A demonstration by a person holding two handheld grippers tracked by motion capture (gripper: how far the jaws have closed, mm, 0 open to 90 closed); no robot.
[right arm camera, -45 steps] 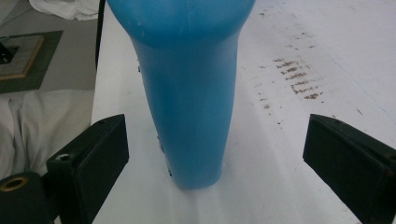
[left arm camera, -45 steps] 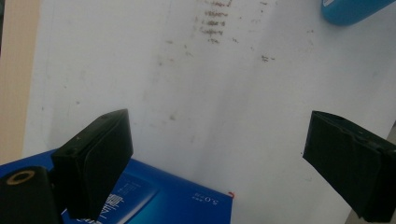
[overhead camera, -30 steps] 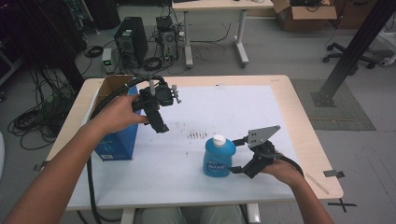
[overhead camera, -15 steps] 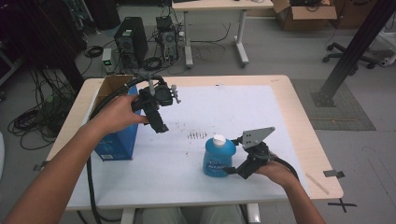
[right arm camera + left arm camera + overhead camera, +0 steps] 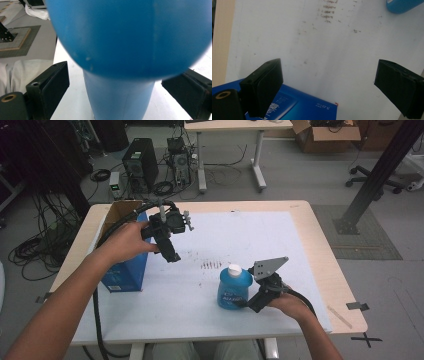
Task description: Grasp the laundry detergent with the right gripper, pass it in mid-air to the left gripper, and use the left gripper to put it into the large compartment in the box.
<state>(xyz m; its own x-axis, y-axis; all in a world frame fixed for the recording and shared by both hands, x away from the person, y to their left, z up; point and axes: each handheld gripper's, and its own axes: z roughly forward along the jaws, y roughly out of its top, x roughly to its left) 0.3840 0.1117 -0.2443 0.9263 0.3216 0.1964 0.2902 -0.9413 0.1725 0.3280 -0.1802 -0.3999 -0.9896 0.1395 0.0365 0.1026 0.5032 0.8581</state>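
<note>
A blue plastic bottle (image 5: 234,287) with a white cap stands upright on the white sheet near the table's front. My right gripper (image 5: 245,304) is low at the bottle's right side, its jaws open on either side of the body; the right gripper view has the bottle (image 5: 125,37) close up between the spread jaws of that gripper (image 5: 115,85), and no pad visibly touches it. My left gripper (image 5: 170,252) is held up over the table's left part, open and empty. From the left gripper (image 5: 327,82) I look down on the sheet and the bottle (image 5: 402,5).
A blue carton (image 5: 125,272) with an open brown top stands at the table's left, under my left hand, and its corner (image 5: 294,107) is below the left jaws. The white sheet (image 5: 240,235) has dark smudges (image 5: 210,265) at its middle. Wooden table edge (image 5: 330,270) lies right.
My right gripper has slid a little to the left, closer around the bottle. The bottle and the left gripper have stayed where they were.
</note>
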